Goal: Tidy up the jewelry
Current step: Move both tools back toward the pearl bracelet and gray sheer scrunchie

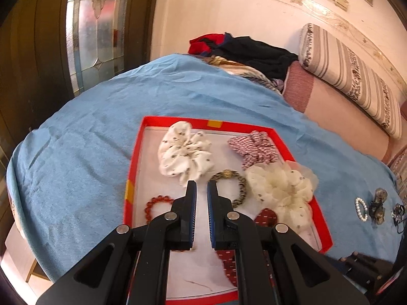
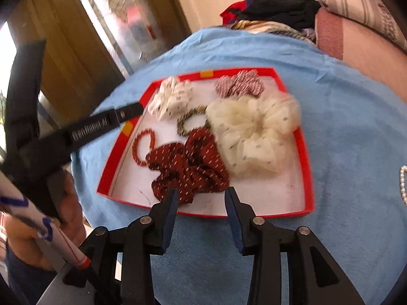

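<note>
While the left gripper hangs nearly shut and empty over the red tray, scrunchies crowd its far half; pearl bracelet sits outside right. Right gripper, half-open and empty, hovers above the dark red scrunchie near the tray's front rim, blue bedcover free around.

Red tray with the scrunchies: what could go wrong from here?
1. The sheer cream scrunchie overhangs the red tray's rim and could slip onto the blue cloth.
2. The dark red dotted scrunchie overlaps the red bead bracelet; lifting one may drag the other.
</note>
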`<state>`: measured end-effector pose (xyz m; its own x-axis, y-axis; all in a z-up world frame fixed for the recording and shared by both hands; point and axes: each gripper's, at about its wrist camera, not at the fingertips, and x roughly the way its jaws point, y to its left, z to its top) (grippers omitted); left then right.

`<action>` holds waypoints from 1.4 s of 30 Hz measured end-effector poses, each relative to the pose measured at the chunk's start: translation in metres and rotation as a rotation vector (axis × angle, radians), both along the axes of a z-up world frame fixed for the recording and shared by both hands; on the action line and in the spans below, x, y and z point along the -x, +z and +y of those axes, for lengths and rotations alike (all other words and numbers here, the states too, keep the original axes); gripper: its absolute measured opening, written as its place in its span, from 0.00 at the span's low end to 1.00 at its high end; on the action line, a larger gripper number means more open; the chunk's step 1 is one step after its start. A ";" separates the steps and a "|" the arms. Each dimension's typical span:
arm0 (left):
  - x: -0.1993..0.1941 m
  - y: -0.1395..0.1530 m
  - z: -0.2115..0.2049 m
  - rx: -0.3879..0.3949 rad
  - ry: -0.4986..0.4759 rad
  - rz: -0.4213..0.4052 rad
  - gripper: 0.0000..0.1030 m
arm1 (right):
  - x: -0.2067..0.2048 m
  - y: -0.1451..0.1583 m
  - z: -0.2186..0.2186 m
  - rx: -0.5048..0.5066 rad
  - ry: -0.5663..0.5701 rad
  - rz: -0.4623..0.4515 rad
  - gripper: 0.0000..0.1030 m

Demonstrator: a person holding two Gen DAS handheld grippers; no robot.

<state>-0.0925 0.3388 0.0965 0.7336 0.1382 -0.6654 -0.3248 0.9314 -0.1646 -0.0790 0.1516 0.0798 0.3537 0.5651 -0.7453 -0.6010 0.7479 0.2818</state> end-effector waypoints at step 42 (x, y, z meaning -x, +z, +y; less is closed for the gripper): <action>0.010 0.098 -0.289 -0.028 -0.546 -0.144 0.28 | 0.054 0.125 -0.331 -0.130 -0.637 -0.247 0.54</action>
<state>-0.1021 0.0495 0.1946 0.7866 -0.2708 -0.5550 0.2298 0.9625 -0.1440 -0.1327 -0.1794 0.2050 0.7967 0.2704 -0.5405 -0.1145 0.9457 0.3043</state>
